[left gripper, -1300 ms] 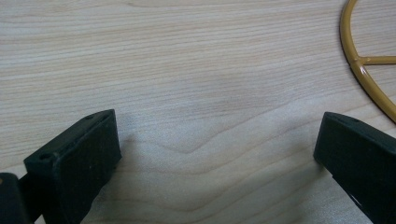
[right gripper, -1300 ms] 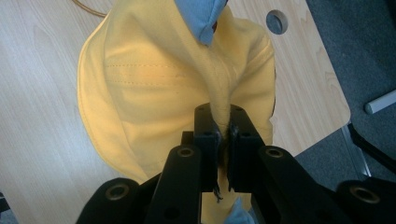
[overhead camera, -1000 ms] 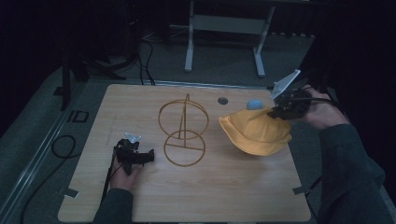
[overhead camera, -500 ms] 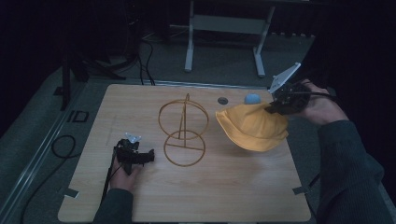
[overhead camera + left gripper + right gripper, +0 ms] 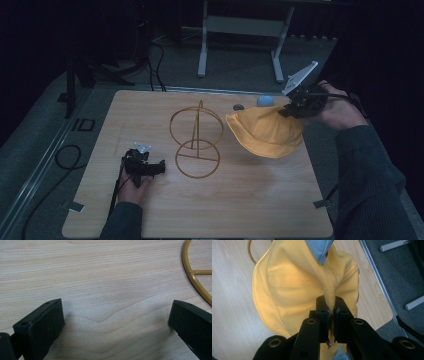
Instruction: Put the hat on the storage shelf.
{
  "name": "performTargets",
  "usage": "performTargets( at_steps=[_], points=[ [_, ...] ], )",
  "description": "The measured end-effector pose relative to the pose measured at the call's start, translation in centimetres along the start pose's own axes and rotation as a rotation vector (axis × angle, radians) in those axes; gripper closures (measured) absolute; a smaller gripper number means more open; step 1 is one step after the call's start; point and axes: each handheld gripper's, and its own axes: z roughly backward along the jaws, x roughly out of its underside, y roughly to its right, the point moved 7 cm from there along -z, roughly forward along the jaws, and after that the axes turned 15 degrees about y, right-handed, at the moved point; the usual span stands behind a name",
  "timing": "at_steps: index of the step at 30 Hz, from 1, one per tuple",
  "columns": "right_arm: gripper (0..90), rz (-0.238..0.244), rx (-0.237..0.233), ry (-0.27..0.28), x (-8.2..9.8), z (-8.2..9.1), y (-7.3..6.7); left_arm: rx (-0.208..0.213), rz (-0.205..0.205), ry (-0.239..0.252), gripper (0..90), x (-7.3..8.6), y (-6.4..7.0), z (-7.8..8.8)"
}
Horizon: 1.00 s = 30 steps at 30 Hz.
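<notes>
A yellow hat [image 5: 267,132] hangs above the right part of the wooden table [image 5: 165,215], lifted by its brim. My right gripper [image 5: 289,111] is shut on the hat's fabric [image 5: 294,287], pinched between the two black pads [image 5: 323,311]. A gold wire stand [image 5: 196,140], a ring on a post over a round base, stands mid-table just left of the hat. My left gripper [image 5: 161,167] rests at the left on the table, jaws wide open over bare wood, with the stand's base rim [image 5: 197,282] off to its right.
A light blue piece [image 5: 265,101] and a small dark round thing [image 5: 238,107] lie near the table's far edge behind the hat. A metal frame's legs [image 5: 202,45] stand on the floor beyond. Cables [image 5: 65,155] run along the left side.
The right hand has carried the hat a little leftward toward the stand and tilted it. The left gripper has stayed put.
</notes>
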Motion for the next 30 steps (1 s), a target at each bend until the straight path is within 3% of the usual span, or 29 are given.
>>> performTargets(
  at_steps=[30],
  points=[
    [84.6,0.03,0.0,0.085,-3.8,0.2,-0.3,-0.001,0.001,0.001,0.4,0.0,0.0,0.0]
  ],
)
